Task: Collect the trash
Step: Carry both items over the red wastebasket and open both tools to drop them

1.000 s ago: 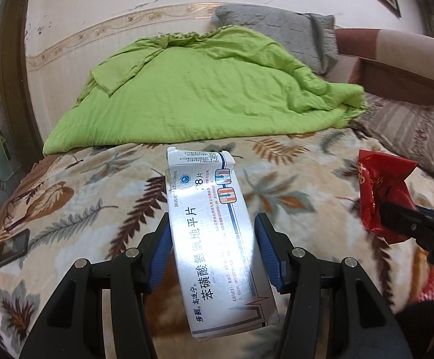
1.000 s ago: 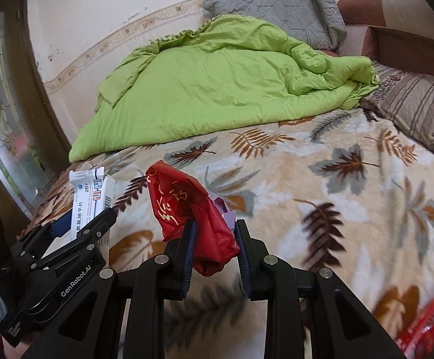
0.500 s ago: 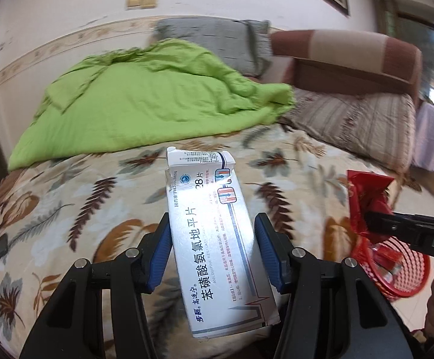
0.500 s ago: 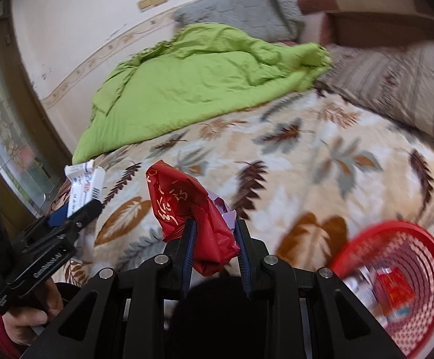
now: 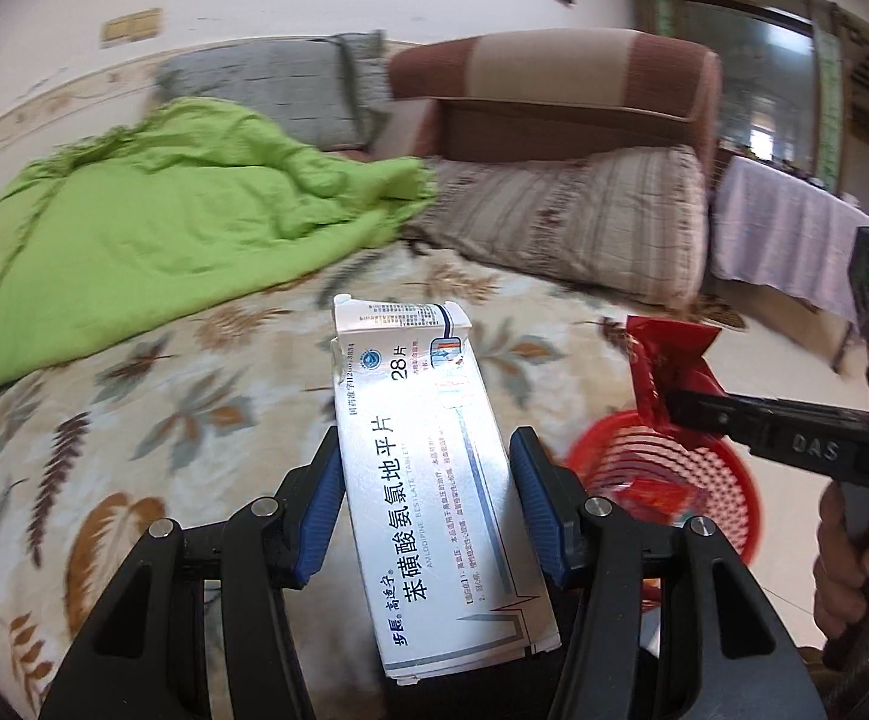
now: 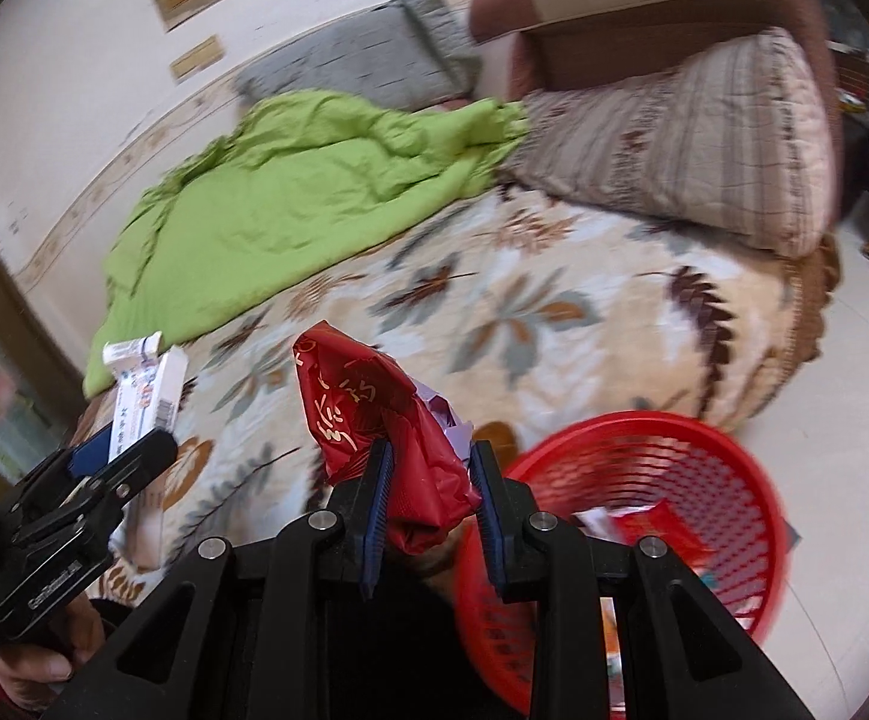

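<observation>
I am holding both tools over the near edge of the bed [image 5: 206, 372], the biggest thing ahead of my left hand-held gripper [image 5: 428, 510]; its leaf-patterned blanket is spreading out beyond the fingers. A green quilt [image 5: 152, 228] is lying bunched up farther off and to the left of that tool, with a grey pillow [image 5: 272, 90] behind it against the wall and a striped pillow [image 5: 578, 216] off to the right, below the brown headboard [image 5: 554, 84].

A red basket [image 6: 662, 510] is standing on the floor just right of and below my right hand-held gripper [image 6: 428, 510], beside the bed's edge, with some red and white scraps already lying in it.

My left hand-held gripper is clamping a white medicine box [image 5: 428, 468] by its long sides, the blue pads pressing on both edges, and the box is sticking forward past the fingertips with its torn flap at the far end.

My right hand-held gripper is pinching a crumpled red wrapper [image 6: 374, 414], which is bulging up above the pads to the left of the basket, with a bit of pale purple paper [image 6: 452, 420] showing behind it. From the left camera, that wrapper is hanging over the basket's rim.
</observation>
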Action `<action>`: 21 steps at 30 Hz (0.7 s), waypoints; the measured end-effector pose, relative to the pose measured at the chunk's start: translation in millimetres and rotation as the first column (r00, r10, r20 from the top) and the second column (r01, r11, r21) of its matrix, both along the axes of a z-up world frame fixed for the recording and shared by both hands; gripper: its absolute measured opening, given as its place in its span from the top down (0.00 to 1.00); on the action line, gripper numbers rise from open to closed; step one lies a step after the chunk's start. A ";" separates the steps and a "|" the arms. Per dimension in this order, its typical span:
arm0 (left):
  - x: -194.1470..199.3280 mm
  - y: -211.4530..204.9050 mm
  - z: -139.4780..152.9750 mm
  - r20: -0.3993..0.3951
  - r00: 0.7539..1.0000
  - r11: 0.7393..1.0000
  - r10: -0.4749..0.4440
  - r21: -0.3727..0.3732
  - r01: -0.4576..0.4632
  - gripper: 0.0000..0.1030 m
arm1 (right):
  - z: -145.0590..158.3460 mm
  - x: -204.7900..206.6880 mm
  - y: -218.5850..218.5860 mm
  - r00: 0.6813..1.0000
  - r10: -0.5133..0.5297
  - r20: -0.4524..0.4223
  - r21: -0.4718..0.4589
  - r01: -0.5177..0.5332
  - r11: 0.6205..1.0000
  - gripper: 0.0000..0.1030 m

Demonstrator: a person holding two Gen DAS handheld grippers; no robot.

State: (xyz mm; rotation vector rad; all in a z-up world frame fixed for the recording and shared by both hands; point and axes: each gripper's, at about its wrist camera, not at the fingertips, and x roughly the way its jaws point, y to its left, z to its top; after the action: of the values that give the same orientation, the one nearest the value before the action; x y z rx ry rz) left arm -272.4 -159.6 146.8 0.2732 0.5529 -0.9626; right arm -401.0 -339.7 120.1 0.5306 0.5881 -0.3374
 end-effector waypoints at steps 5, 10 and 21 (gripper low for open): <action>-15.3 -24.0 2.1 -0.040 0.994 0.995 -0.098 -0.003 0.098 0.48 | -1.2 -26.5 -26.4 0.997 -0.080 -0.012 0.010 0.080 0.997 0.71; -28.1 -47.9 5.5 -0.074 0.981 0.983 -0.182 -0.007 0.182 0.48 | -1.2 -50.3 -43.9 0.990 -0.136 -0.024 0.013 0.137 0.991 0.71; -47.6 -85.0 -8.6 -0.132 0.951 0.958 -0.280 0.021 0.286 0.48 | -8.5 -80.1 -69.1 0.976 -0.213 -0.041 0.051 0.215 0.975 0.71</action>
State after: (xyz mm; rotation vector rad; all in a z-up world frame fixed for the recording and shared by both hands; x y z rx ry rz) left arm -320.1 -244.6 138.1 0.3346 0.6620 -1.2549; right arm -481.1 -408.8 111.5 0.6445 0.5771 -0.5373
